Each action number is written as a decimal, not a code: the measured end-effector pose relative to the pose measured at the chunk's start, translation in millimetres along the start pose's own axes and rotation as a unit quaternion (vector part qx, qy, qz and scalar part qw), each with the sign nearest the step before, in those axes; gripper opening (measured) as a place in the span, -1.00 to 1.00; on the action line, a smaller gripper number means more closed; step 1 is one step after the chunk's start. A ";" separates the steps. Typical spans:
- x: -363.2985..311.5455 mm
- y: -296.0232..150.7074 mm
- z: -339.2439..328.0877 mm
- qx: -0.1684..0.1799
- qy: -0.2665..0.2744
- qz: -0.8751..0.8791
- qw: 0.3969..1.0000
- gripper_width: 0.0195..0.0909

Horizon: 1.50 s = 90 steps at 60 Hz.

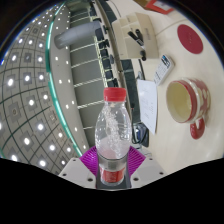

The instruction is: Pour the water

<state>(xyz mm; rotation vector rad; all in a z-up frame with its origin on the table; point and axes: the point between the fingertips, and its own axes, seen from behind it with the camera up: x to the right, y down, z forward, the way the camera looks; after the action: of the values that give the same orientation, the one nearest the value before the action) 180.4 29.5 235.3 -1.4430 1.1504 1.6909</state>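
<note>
Tool point(113, 166) fingers are closed in on the lower body of a clear plastic water bottle point(113, 130), their purple pads point(92, 159) pressing its sides, so the bottle appears carried well above the table point(160, 30). Its long axis runs straight away from the tool along the fingers, red cap point(116, 96) at the far end and apparently on; the base is hidden between the fingers. A red-and-cream mug point(186, 100) lies beyond and to the right of the bottle, well apart from it, its mouth facing up toward the camera. Judging by the task, the pour turns on bringing the capped end over that mug's opening, and the cap would have to come off first.
</note>
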 end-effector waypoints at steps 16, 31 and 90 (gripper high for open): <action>-77.0 -95.0 -46.7 0.077 0.073 -0.455 0.884 -0.58; -43.0 -201.1 -89.3 0.102 0.198 -0.706 0.672 -0.59; 78.6 -207.6 -187.6 0.027 0.374 -0.692 0.617 0.86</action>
<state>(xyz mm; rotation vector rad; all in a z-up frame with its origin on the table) 427.5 -58.3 110.1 -2.1173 0.0610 -0.0923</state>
